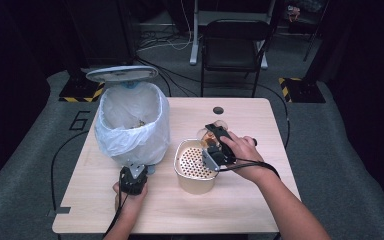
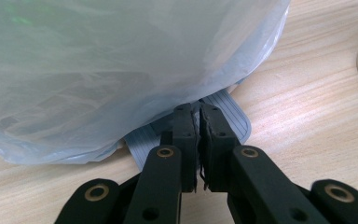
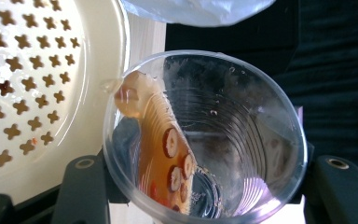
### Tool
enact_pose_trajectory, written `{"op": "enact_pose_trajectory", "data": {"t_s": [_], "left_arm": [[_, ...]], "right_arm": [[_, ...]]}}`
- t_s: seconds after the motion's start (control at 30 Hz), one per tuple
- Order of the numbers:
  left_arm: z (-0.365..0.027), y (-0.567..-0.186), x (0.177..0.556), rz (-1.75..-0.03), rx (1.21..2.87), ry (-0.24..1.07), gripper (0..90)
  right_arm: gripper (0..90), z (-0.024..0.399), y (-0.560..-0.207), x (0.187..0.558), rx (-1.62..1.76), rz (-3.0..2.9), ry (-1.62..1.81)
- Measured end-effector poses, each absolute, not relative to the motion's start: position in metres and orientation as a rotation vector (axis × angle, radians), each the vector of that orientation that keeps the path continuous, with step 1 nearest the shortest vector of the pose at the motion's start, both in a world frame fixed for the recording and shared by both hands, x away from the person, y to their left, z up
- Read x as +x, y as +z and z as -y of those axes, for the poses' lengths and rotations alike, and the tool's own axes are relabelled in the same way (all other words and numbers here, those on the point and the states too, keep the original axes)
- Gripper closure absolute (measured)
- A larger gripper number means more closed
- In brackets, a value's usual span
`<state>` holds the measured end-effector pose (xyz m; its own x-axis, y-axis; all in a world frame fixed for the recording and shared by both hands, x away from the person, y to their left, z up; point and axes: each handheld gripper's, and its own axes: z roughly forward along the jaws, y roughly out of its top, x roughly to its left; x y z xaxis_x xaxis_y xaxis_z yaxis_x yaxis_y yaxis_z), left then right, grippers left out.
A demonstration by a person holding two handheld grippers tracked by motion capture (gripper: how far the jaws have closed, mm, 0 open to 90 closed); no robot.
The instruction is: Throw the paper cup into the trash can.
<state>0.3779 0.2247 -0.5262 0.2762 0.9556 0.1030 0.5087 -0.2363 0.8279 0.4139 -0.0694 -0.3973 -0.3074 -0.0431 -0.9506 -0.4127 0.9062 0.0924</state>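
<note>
Near the desk's (image 1: 260,200) middle, the right tool (image 3: 205,186) pinches a clear cup (image 3: 205,140) tipped over the perforated strainer pot (image 1: 195,172) — left tool (image 2: 198,135), pressed together, touches the bin's pedal (image 2: 228,119).

bin (image 1: 132,122) left on table (image 1: 260,200) | strainer pot (image 1: 195,167) right of it | cup (image 1: 211,134) probably tilted over pot

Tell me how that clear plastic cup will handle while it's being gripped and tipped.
The clear plastic cup looks thin-walled, so it probably flexes if the right tool squeezes harder. Its wet inside suggests slipperiness. The brownish liquid and slices shift toward the rim, likely spilling fast into the perforated strainer.
</note>
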Motion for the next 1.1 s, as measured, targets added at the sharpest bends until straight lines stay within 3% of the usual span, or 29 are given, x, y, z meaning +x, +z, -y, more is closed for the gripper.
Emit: {"op": "enact_pose_trajectory", "data": {"t_s": [0.77, 1.1], "left_arm": [[-0.225, -0.526, 0.378, -1.320, 1.862, 0.830, 85.1], [-0.224, -0.526, 0.378, -1.320, 1.864, 0.830, 85.1]], "right_arm": [[38.3, 0.043, -0.431, 0.390, -0.906, -1.451, -0.023], [37.9, 0.046, -0.437, 0.386, -0.894, -1.400, 0.013]]}}
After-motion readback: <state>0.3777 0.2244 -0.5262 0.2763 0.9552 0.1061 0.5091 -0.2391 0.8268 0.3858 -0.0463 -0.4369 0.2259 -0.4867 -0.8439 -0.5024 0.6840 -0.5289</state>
